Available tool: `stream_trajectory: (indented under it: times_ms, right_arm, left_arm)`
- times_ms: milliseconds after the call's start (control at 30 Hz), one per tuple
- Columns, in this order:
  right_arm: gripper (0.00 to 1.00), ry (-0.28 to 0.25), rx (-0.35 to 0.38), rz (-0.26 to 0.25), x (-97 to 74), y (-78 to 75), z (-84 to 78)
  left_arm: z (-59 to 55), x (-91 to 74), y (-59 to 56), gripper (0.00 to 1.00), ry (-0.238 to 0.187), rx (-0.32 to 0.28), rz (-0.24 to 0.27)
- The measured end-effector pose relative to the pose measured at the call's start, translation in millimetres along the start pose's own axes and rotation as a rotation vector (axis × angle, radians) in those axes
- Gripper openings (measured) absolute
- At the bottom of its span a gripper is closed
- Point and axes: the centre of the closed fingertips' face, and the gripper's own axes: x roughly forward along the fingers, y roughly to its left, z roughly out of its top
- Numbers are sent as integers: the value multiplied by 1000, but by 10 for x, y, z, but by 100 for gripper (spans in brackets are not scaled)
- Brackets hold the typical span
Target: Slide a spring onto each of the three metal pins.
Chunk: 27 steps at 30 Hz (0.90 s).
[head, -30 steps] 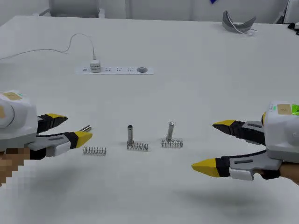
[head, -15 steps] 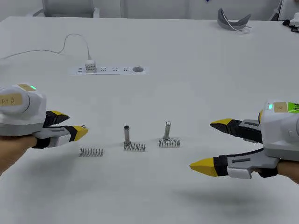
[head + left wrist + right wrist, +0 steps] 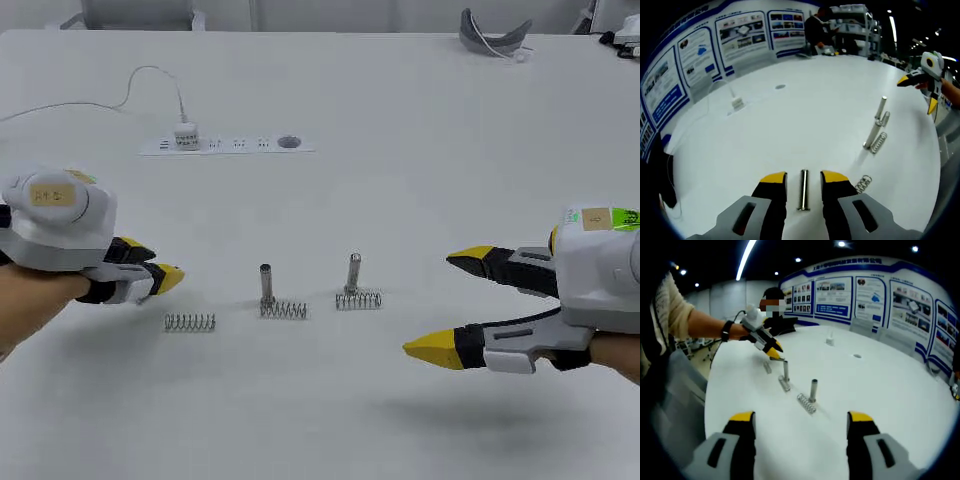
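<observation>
— Head view: where are the pins?
— Middle pin [image 3: 266, 283] and right pin [image 3: 353, 272] stand upright, with middle spring [image 3: 283, 311] and right spring [image 3: 358, 300] at their 6 o'clock. Left spring [image 3: 190, 322] lies at 9 o'clock.
— The grippers?
— Left gripper [image 3: 152, 265], at 9 o'clock, straddles the third pin [image 3: 803, 190], jaws released. Right gripper [image 3: 446, 302], at 3 o'clock, gapes wide and holds nothing.

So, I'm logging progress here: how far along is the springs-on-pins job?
Nothing done: three coiled wire springs lie loose on the white table. Two silver metal pins stand upright, bare. In hand: the left gripper straddles the third pin, lying flat, unclamped. The right gripper hangs open. All three springs remain.
</observation>
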Motion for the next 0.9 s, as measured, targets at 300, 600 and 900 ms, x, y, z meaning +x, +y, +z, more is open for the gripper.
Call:
stream_trajectory:
  times_ms: [300, 600, 900]
  right_arm:
    - [76, -3, 1, -3, -6, -12, 3]
    - [76, -1, 3, 0, -7, -10, -10]
    - [76, -5, 6, -2, -15, -24, -8]
  left_arm:
    - [-73, 76, -57, 19, 71, 14, -21]
    - [-107, 116, -101, 14, 119, 24, -30]
    - [-119, 142, -106, 11, 161, 48, -23]
